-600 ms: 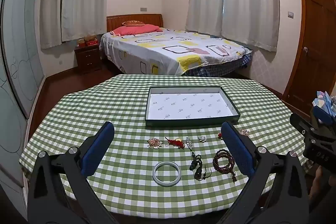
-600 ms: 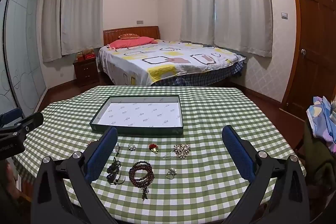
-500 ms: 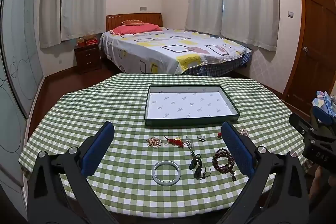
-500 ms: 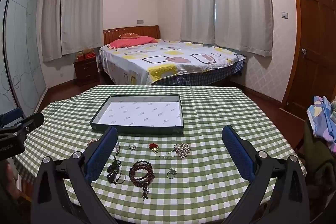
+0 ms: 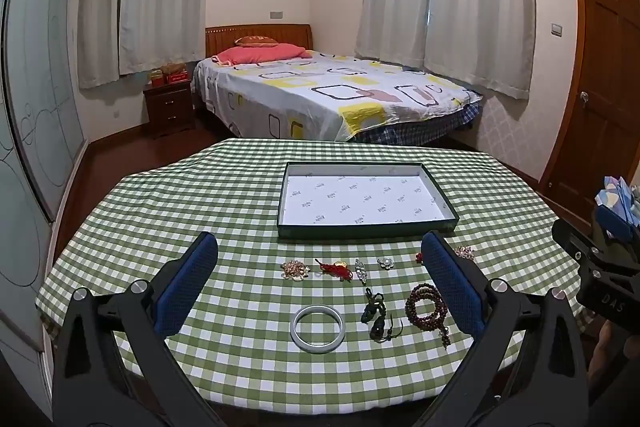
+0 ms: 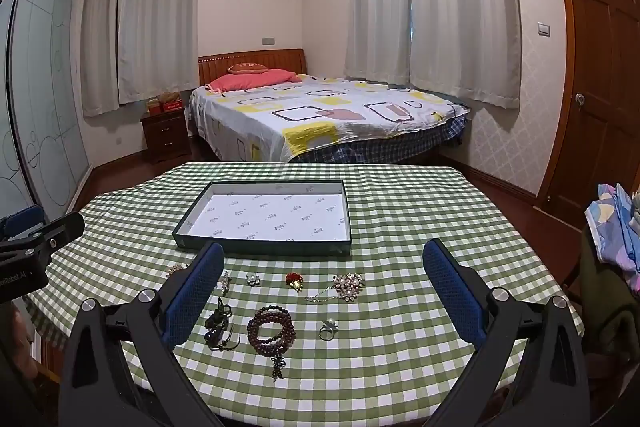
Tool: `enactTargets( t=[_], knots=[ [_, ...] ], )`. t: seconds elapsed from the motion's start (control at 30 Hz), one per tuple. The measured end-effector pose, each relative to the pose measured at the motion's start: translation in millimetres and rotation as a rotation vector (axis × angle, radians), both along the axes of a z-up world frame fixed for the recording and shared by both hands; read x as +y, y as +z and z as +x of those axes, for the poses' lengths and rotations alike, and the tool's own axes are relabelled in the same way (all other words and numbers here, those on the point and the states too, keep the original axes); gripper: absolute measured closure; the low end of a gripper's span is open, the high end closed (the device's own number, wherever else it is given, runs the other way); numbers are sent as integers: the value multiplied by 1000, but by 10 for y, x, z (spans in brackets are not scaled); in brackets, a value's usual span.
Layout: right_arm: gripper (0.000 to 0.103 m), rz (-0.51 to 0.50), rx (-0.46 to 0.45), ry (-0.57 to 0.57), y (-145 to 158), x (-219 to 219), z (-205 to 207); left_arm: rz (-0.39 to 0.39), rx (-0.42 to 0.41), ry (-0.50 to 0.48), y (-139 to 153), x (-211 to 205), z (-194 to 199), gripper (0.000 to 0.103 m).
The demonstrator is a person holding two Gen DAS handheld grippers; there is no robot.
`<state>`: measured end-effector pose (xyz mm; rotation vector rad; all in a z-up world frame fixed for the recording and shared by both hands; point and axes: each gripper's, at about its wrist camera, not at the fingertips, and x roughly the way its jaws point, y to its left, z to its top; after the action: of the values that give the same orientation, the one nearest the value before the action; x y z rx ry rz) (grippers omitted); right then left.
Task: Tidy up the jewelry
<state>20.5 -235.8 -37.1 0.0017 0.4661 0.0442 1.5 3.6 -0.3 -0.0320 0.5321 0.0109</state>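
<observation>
Blue-padded left gripper [image 5: 318, 277] and right gripper [image 6: 320, 285]: both spread wide, holding nothing, above the checked tablecloth [image 5: 200, 211]. Jewelry, including white bangle [image 5: 317, 324] and bead bracelet [image 6: 271, 331], lies before the tray [image 5: 366, 229].

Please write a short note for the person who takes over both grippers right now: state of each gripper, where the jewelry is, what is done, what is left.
Left gripper: open, holds nothing, above the near table edge.
Right gripper: open, holds nothing.
Shallow dark green box with white lining: mid-table on the green checked tablecloth, nothing inside.
Jewelry lies in front of it: pale grey bangle, dark reddish-brown bead bracelet, black cord pendant, red knot charm, pearl cluster brooch, small silver ring, and other small pieces.
Done: nothing moved into the box.
Left: probably every piece.
</observation>
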Motion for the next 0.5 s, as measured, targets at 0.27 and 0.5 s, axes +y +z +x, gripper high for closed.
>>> enactTargets(
  t=[0.27, 0.5],
  knots=[
    [6, 1, 0, 1, 12, -10, -14, -1, 5, 5, 21, 18, -1, 4],
    [6, 0, 0, 0, 7, -7, -23, 3, 3, 0, 3, -6, -39, 4]
  ],
)
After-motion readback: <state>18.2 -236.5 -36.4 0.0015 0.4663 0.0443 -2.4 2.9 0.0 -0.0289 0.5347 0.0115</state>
